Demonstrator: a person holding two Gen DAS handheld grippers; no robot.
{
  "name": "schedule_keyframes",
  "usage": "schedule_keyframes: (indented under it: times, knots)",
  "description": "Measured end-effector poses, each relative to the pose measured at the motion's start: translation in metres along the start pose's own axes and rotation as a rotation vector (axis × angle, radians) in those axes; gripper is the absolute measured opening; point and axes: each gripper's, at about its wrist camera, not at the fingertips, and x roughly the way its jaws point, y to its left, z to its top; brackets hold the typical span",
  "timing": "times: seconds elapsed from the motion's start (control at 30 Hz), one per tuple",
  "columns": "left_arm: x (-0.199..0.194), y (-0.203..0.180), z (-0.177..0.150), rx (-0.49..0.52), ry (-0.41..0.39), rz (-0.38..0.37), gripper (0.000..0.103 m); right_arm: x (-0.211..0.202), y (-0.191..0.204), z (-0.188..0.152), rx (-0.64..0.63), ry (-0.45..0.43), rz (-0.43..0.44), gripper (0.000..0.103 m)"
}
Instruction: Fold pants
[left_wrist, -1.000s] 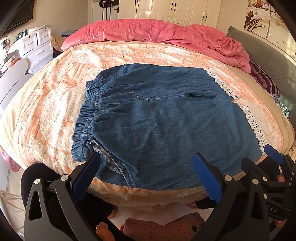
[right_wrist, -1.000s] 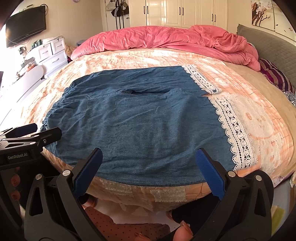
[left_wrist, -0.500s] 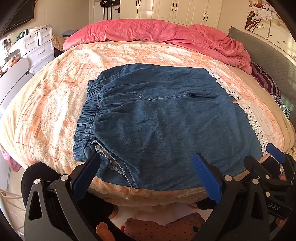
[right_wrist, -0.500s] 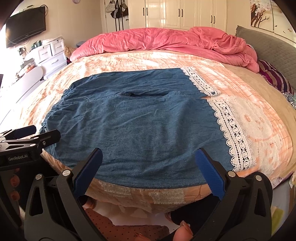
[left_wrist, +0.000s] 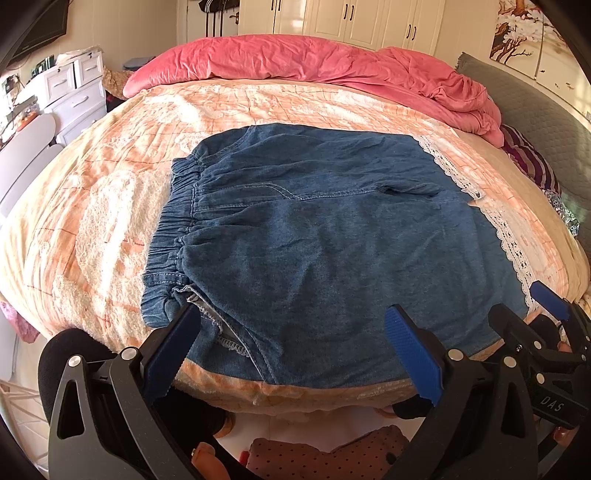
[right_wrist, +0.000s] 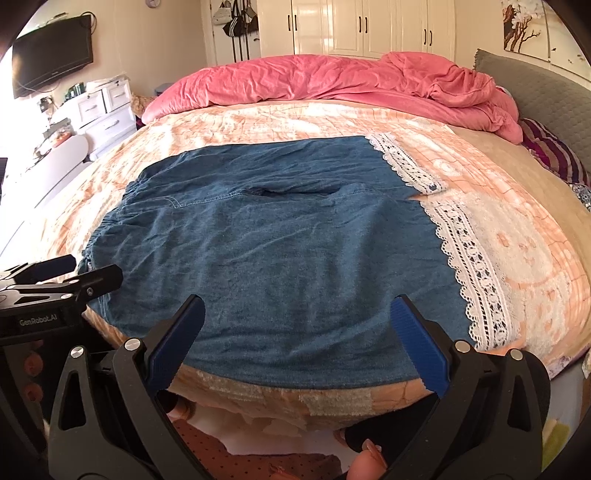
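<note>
Denim pants (left_wrist: 325, 251) lie sideways across the bed, waistband nearest the left gripper (left_wrist: 291, 350), both it and the right gripper (right_wrist: 299, 343) gaping wide, holding nothing.

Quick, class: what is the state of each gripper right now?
Left gripper: open, holding nothing, at the near edge of the denim pants.
Right gripper: open, holding nothing.

One pair of denim pants (left_wrist: 314, 258), two hand-held grippers (left_wrist: 291, 347) (right_wrist: 295, 343).
</note>
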Motion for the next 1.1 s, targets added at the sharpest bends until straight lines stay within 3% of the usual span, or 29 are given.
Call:
schedule_keyframes:
  times: [0.3,0.6,0.7,0.9,1.1]
  knots:
    - [0.016,0.006,0.019,0.023,-0.002,-0.011,0.099,0.027,0.003,0.027,-0.041,0.014,0.074,0.095]
    - [0.045,0.066,0.094,-0.006,-0.050,0.028,0.099,0.057,0.024,0.087,-0.185,-0.009,0.179,0.095]
    - [0.061,0.090,0.113,0.003,-0.051,0.087,0.099,0.073,0.030,0.112,-0.227,-0.012,0.195,0.095]
    - [0.102,0.125,0.143,0.005,0.006,0.086,0.099,0.121,0.055,0.151,-0.354,0.043,0.227,0.095]
    - [0.137,0.128,0.159,0.077,0.041,0.089,0.099,0.180,0.074,0.186,-0.412,0.132,0.248,0.095]
